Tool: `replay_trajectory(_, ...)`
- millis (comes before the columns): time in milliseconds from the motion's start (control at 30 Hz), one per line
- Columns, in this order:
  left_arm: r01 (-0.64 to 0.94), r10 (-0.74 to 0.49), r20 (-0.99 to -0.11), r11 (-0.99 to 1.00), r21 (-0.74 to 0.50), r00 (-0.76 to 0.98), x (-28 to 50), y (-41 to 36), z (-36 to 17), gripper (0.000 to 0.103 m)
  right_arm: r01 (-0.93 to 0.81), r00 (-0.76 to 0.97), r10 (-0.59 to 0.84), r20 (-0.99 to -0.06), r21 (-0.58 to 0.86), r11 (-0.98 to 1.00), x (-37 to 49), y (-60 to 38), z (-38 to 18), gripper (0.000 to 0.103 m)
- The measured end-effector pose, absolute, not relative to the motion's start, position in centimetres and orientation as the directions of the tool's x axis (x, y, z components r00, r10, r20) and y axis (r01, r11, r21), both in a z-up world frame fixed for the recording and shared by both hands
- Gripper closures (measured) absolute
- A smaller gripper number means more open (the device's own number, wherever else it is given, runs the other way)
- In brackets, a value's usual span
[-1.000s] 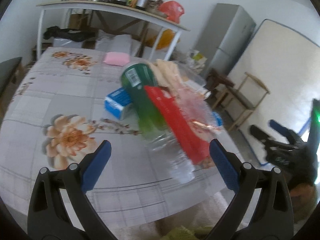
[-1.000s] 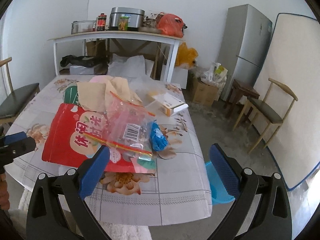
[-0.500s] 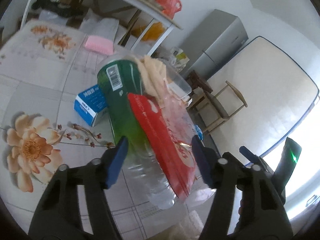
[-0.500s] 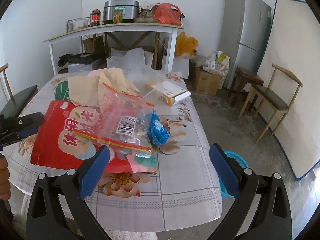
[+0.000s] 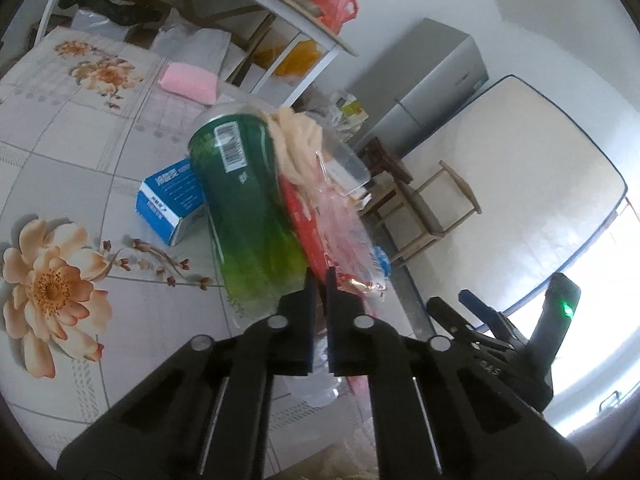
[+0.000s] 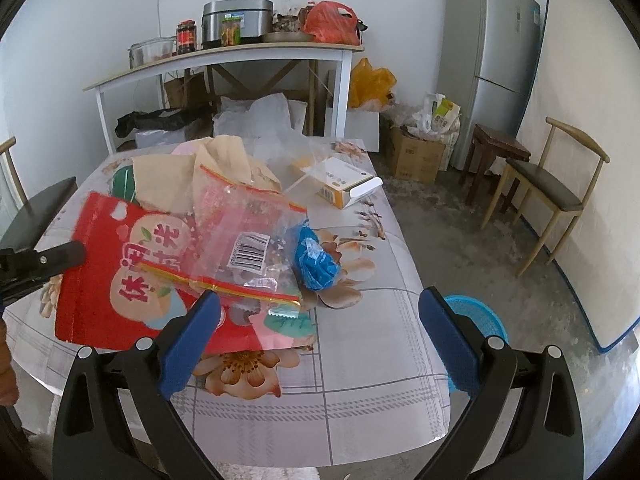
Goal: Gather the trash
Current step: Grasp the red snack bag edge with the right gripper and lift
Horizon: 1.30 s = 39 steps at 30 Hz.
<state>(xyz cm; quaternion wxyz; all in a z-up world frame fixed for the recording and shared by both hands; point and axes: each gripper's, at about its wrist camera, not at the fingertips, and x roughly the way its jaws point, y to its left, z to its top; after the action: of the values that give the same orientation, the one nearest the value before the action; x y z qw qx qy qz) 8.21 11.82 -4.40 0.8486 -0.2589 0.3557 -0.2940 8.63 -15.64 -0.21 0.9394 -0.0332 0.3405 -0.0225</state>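
- Red snack bag is lying on the table atop the trash pile, its long axis running near-to-far.
- Left gripper is pinching the bag's left edge, jaws pressed together on it.
- Right gripper is hovering spread and empty just beyond the bag's near right corner, the blue bin sitting off the table's right edge.

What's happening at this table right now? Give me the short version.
A person with a gripper in each hand is collecting trash from the floral table. The left gripper is shut on the edge of the red snack bag, beside a green-labelled plastic bottle. The right gripper hangs open at the near table edge, holding nothing. A clear zip bag lies on the red bag, a crumpled blue wrapper beside it. A blue basket waits on the floor.
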Motion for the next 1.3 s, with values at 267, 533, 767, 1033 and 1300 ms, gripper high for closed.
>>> replay_trajectory(267, 0.341, -0.700, -0.380, 0.659, -0.671, 0.605, 6.2, 14.6, -2.8, 0.103, -0.021, 0.786, -0.039, -0.617, -0.091, 0.996, 8.4, -15.1, 0.5, 0.014)
replay_trajectory(533, 0.291, -0.681, -0.396, 0.663, -0.690, 0.615, 6.2, 16.0, -3.7, 0.103, -0.221, 0.758, 0.090, -0.646, -0.125, 0.967, 9.7, -11.8, 0.1, 0.034)
replay_trajectory(767, 0.293, -0.686, -0.389, 0.656, -0.695, 0.615, 6.2, 16.1, -4.0, 0.103, -0.380, 0.725, 0.113, -0.680, -0.258, 0.888, 9.6, -7.5, -1.8, 0.041)
replay_trajectory(1033, 0.299, -0.693, -0.384, 0.650, -0.699, 0.610, 6.1, 16.1, -4.1, 0.103, -0.426, 0.725, 0.089, -0.683, -0.343, 0.837, 10.0, -5.2, -2.6, 0.055)
replay_trajectory(1300, 0.300, -0.697, -0.382, 0.645, -0.703, 0.606, 6.1, 16.1, -4.1, 0.103, -0.454, 0.726, 0.067, -0.684, -0.404, 0.794, 10.0, -3.7, -3.2, 0.066)
